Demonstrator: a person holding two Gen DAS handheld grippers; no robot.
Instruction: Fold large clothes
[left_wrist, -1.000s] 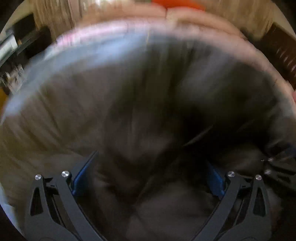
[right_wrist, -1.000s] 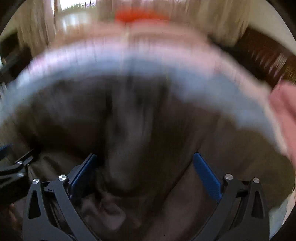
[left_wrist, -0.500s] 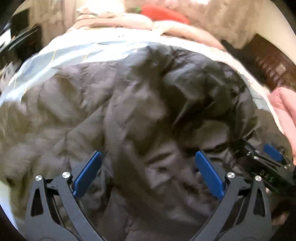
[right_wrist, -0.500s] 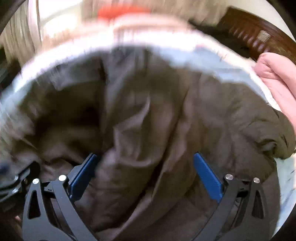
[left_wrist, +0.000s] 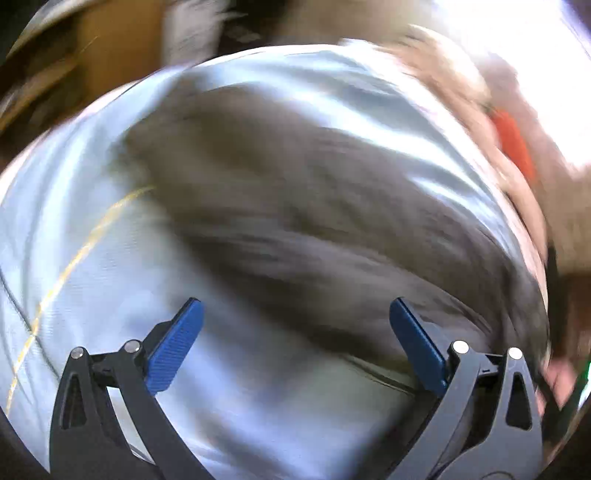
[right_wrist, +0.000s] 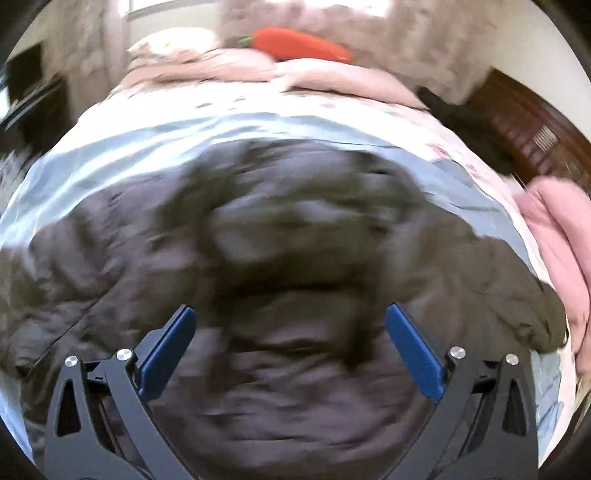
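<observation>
A dark brown puffy quilted jacket (right_wrist: 295, 258) lies spread and rumpled on the pale blue satin sheet (left_wrist: 258, 406) covering the bed. The left gripper (left_wrist: 293, 343) hovers with jaws wide apart, holding nothing, over the sheet beside the jacket's edge. The right gripper (right_wrist: 290, 347) hovers over the jacket's middle, jaws also spread and empty. Beyond the jacket lie pink bedding (right_wrist: 332, 81) and a red-orange carrot-shaped cushion (right_wrist: 299, 44).
</observation>
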